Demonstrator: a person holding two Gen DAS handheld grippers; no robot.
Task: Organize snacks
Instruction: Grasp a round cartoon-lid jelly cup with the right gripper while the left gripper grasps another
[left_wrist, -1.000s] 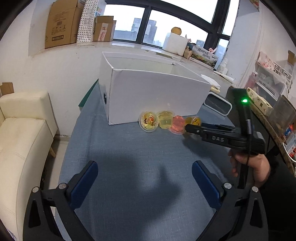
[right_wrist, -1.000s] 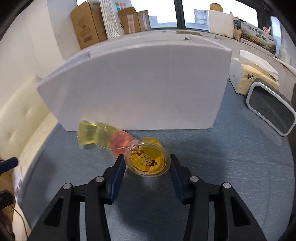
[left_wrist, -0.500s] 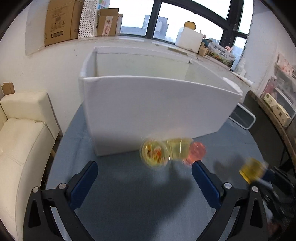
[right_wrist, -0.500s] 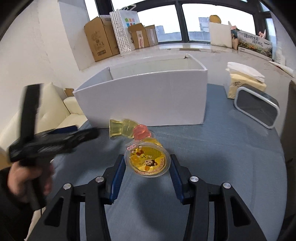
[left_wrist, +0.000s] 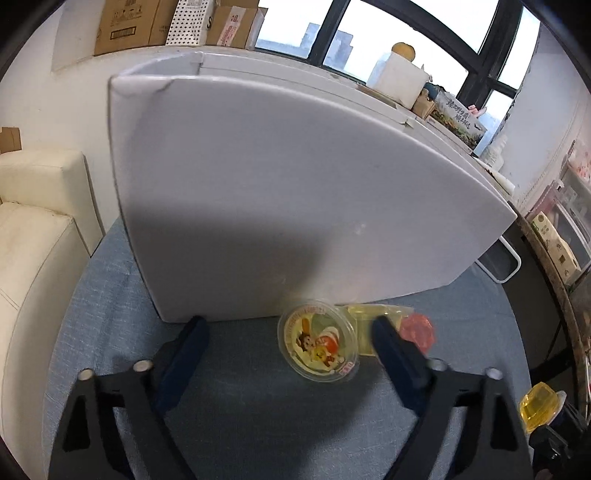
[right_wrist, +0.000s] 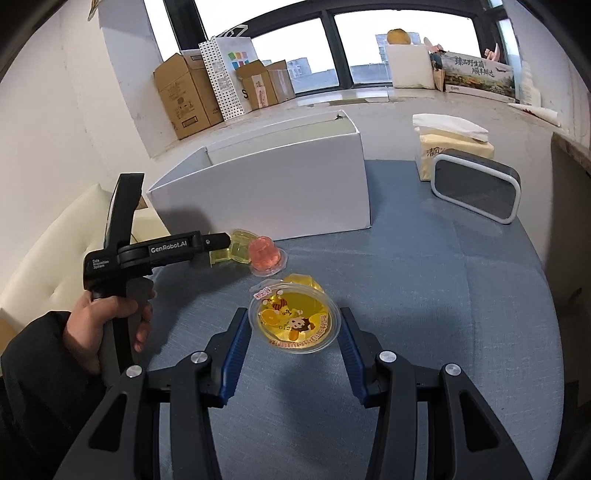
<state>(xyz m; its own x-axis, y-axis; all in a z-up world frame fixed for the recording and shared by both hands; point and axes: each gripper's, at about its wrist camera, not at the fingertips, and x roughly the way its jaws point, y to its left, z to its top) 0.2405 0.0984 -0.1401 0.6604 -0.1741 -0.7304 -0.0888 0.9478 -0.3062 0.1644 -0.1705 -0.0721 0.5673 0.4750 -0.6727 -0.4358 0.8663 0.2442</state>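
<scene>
My right gripper (right_wrist: 293, 328) is shut on a yellow jelly cup (right_wrist: 294, 320) with a cartoon lid, held above the blue table; the cup also shows at the lower right of the left wrist view (left_wrist: 541, 411). My left gripper (left_wrist: 290, 334) is open, low over the table, in front of the white box (left_wrist: 295, 206). Between its fingers lies a cartoon-lid jelly cup (left_wrist: 318, 345). A pale yellow cup (left_wrist: 364, 325) and a pink cup (left_wrist: 417, 330) lie behind its right finger. The right wrist view shows the left gripper (right_wrist: 218, 242) at the pale yellow cup (right_wrist: 238, 245) and the pink cup (right_wrist: 264, 254).
The open white box (right_wrist: 280, 184) stands at the back of the blue table (right_wrist: 443, 295). A grey-rimmed device (right_wrist: 476, 188) and a tissue pack (right_wrist: 450, 142) stand at the right. A cream sofa (left_wrist: 33, 229) is left of the table.
My left gripper moved forward and down to the cups by the box. My right gripper drew back and up with the yellow jelly cup in it.
</scene>
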